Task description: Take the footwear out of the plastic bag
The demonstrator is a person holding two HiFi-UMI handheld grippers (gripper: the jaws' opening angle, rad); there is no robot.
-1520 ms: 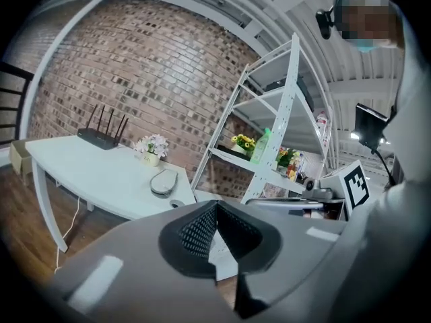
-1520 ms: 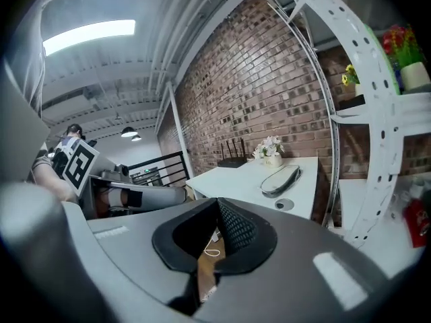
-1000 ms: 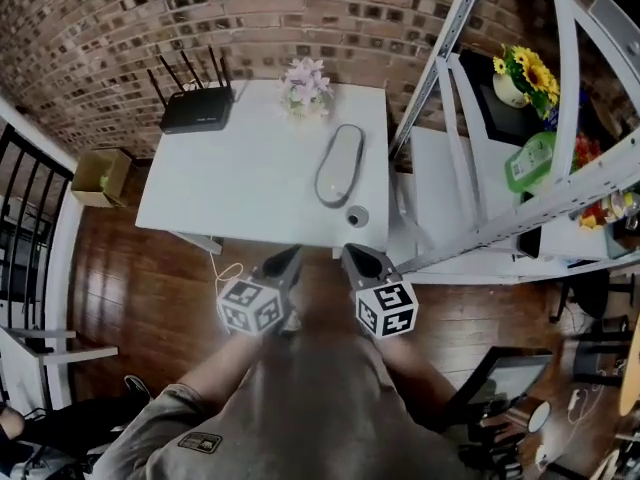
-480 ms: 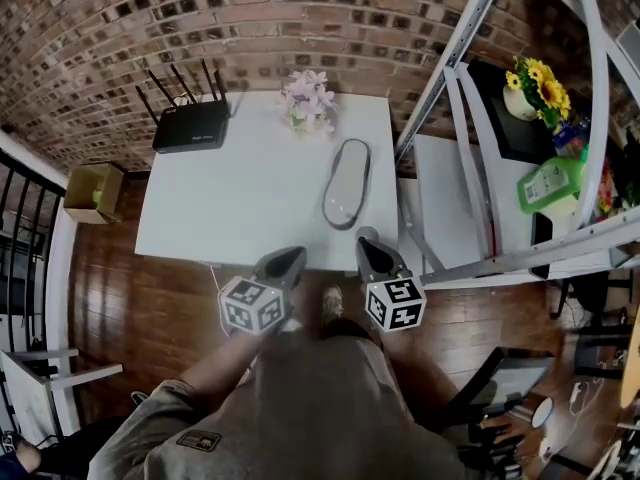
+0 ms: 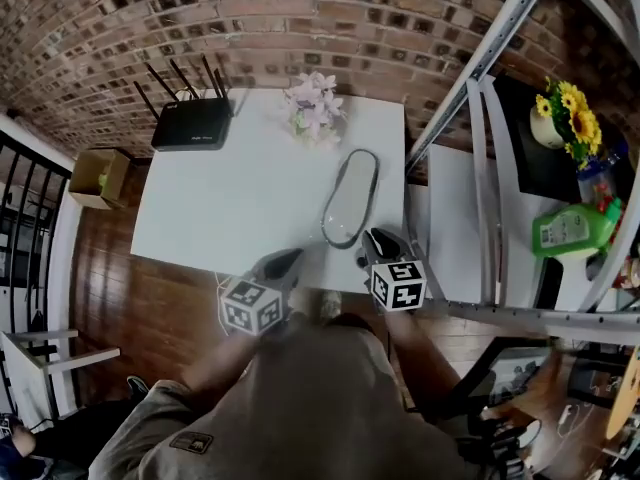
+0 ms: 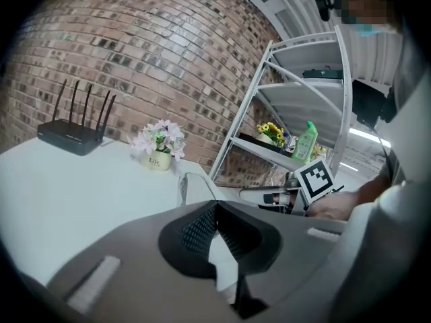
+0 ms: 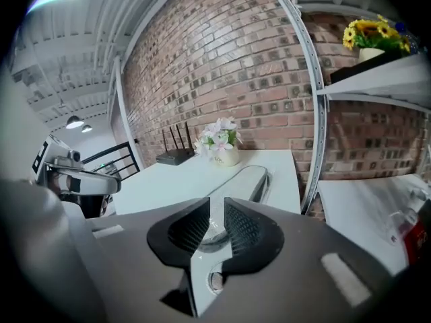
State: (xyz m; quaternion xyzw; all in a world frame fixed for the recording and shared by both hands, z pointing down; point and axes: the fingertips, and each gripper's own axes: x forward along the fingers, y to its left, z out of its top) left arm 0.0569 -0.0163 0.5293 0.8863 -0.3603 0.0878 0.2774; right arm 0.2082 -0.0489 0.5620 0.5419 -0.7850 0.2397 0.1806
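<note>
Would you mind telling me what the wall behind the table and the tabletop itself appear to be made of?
Wall: rough brick, reddish-brown courses with pale mortar joints. Tabletop: smooth white matte surface, likely laminate or painted board; the look leaves it open.

The word "Life" is printed on the small white flower pot [image 6: 159,161].

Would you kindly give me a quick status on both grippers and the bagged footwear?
Left gripper shut, empty. Right gripper just opening, nothing held between its jaws. Bagged footwear flat on table, just ahead of right gripper. Flower pot well clear.
</note>
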